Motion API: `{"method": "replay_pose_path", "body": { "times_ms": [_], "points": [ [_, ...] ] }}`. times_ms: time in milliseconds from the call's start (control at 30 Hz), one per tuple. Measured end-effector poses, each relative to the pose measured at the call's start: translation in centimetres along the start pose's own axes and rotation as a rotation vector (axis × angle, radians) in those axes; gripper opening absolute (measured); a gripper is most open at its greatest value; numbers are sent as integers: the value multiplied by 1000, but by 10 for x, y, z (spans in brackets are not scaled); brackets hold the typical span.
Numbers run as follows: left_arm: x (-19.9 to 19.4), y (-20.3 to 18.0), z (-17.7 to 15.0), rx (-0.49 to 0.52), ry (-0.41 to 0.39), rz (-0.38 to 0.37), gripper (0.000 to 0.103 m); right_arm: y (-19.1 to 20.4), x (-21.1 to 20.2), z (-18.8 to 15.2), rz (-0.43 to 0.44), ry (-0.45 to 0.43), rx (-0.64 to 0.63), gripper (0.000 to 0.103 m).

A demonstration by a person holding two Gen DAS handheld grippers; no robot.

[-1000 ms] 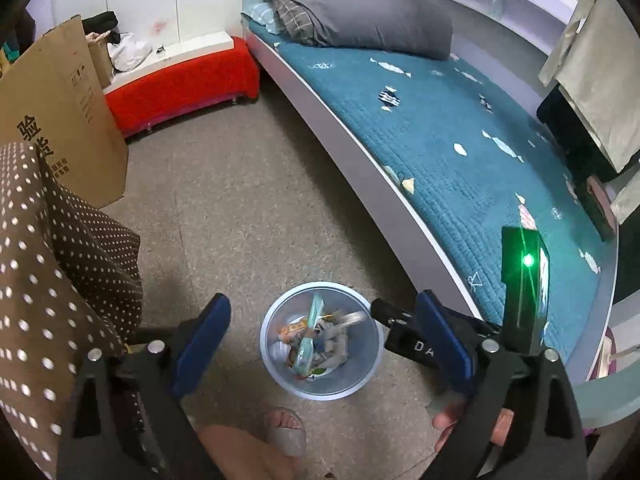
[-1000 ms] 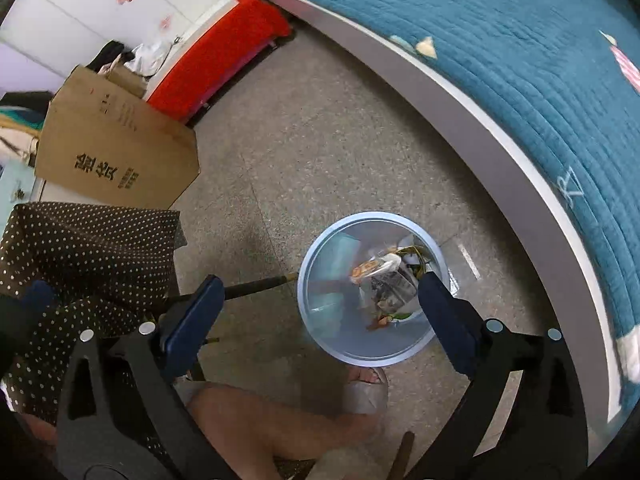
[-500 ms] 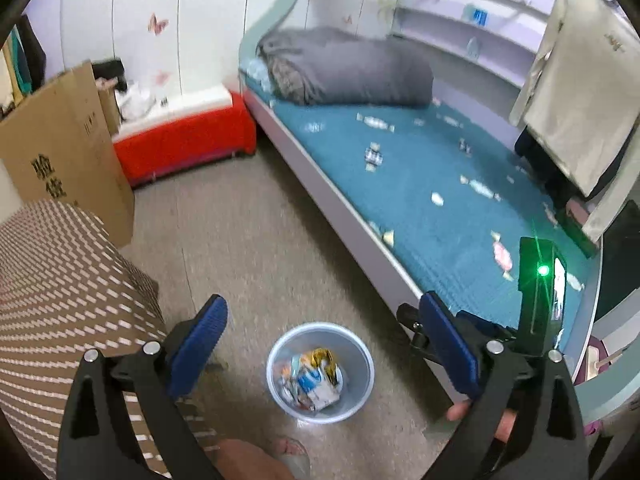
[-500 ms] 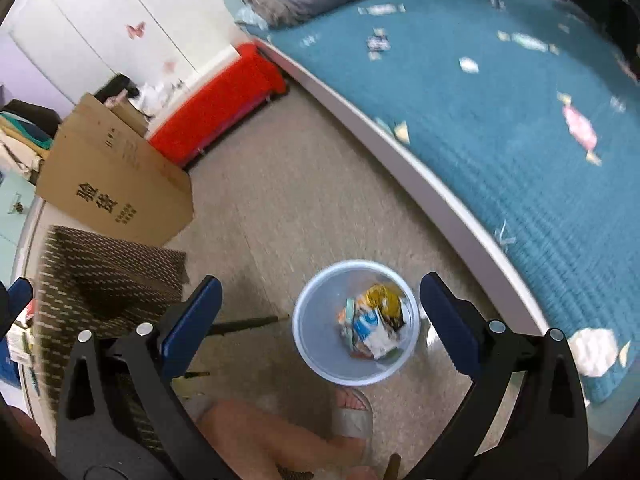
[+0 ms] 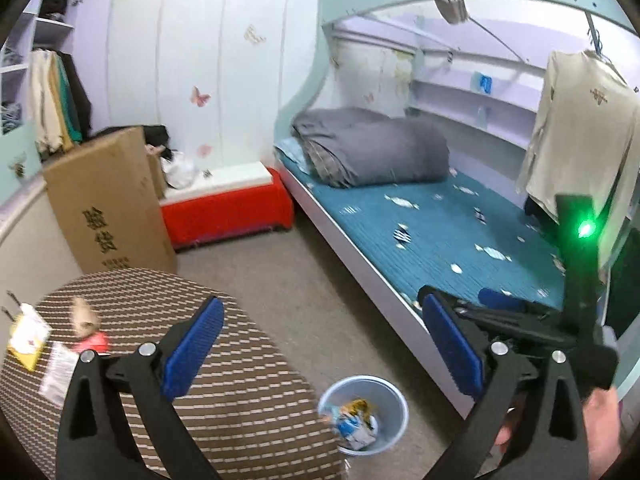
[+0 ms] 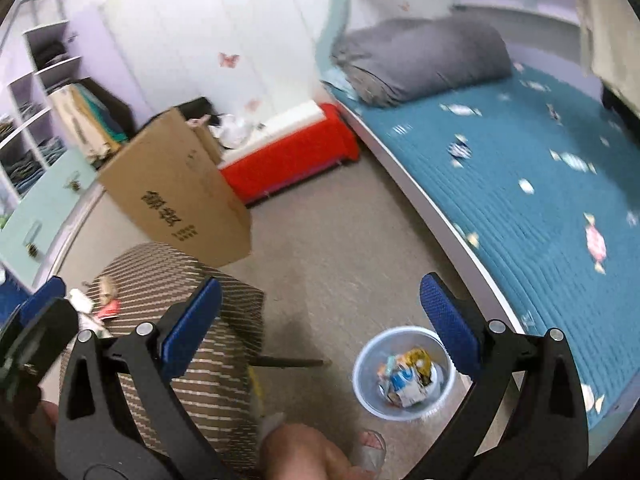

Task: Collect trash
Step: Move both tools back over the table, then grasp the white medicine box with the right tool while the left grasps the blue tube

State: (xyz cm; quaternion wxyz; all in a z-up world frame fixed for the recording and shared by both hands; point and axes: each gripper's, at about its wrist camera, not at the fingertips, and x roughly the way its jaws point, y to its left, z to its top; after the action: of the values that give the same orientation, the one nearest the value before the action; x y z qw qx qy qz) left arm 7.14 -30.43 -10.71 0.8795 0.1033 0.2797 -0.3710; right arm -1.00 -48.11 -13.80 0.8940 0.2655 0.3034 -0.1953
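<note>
A pale blue bin (image 5: 394, 434) (image 6: 366, 390) stands on the floor beside the bed, holding crumpled wrappers (image 5: 354, 420) (image 6: 408, 376). My left gripper (image 5: 320, 304) hangs high above it; its jaws are opening and nothing is between them. My right gripper (image 6: 320, 284) is open and empty, also well above the bin. Several scraps of trash (image 5: 60, 344) (image 6: 104, 296) lie on the brown patterned tablecloth (image 5: 240, 380) (image 6: 208, 400) at the left. Candy wrappers (image 5: 402, 236) (image 6: 594, 242) are scattered over the teal bed cover.
A tall cardboard box (image 5: 108, 208) leans by the table, with a red bench (image 5: 224, 208) behind it. A folded grey duvet (image 5: 372, 152) lies at the bed's head. A shirt (image 5: 580, 136) hangs at the right. A person's sandalled foot (image 6: 370, 448) is next to the bin.
Both grippers have risen and tilted upward, so the bin has shrunk and dropped low in both views. The table top with its scraps has come into sight. The left jaws stand slightly wider.
</note>
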Motion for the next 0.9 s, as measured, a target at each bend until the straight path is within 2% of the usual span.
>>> {"method": "replay_pose_path", "body": {
  "times_ms": [267, 500, 767, 900],
  "points": [
    [-52, 75, -6, -69, -46, 113, 98, 86, -15, 0, 103, -19, -114, 97],
    [-86, 145, -27, -157, -65, 222, 98, 167, -2, -19, 188, 17, -231, 97],
    [-117, 225, -65, -254, -44, 350, 98, 246, 24, -49, 278, 103, -336, 97],
    [-126, 263, -88, -302, -23, 385, 98, 286, 50, -71, 318, 185, -376, 97]
  ]
}}
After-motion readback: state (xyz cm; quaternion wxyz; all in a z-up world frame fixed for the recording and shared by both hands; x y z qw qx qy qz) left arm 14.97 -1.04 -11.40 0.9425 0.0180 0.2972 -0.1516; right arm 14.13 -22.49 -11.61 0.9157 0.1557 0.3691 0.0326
